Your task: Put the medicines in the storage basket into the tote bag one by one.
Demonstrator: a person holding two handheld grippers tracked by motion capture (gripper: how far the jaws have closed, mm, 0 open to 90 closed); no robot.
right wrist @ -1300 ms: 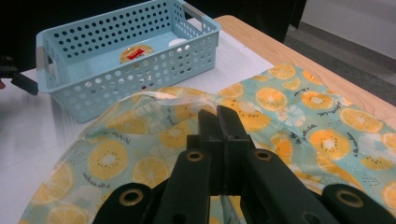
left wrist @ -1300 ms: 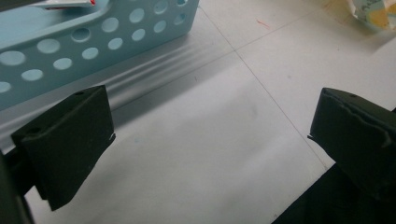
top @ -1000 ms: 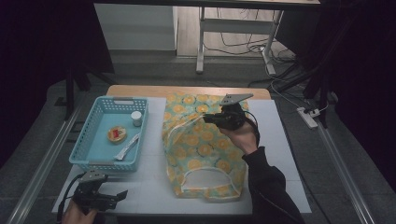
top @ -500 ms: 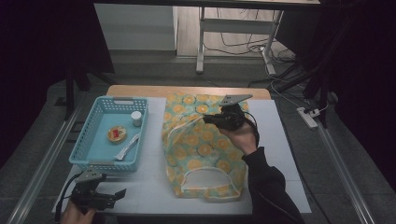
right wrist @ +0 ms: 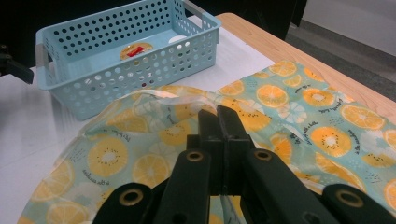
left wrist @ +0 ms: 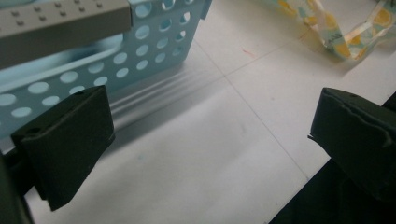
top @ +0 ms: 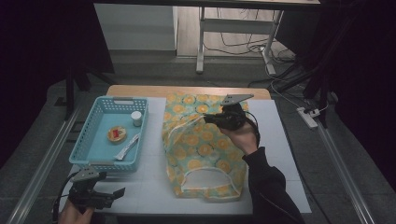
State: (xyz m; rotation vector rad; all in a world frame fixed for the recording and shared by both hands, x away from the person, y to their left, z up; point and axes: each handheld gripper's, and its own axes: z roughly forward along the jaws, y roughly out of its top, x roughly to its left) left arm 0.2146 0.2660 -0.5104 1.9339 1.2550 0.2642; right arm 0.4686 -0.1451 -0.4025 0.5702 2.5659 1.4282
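White sheet (top: 149, 186) covers the wooden table, and dark floor with cables lies behind it. On this sheet the landmark is the blue basket (top: 95, 144), a perforated plastic tray with low walls.

Just beside the basket, on the side toward the middle of the table, lies the fruit-print bag (top: 201, 149), a pale green fabric with orange and yellow slices. Its white-trimmed handle loop at the person's end rests flat on the sheet. At the end farther from the person, a part of the cloth is lifted above the rest.

The right gripper (top: 208, 118) is over this far part of the bag, level with the far half of the basket. Its jaws are pressed together, and in the right gripper view a fold of the bag (right wrist: 187, 116) with a pale strap seems pinched between them (right wrist: 218, 112).

The left gripper (top: 119, 192) is near the basket's front corner, toward the person, low over the sheet. Its jaws stand wide apart with nothing between them (left wrist: 210, 140).

Inside the basket sit a small white cup (top: 136, 118), a round sealed tub with red on its lid (top: 116, 134) and a white packet (top: 127, 148).
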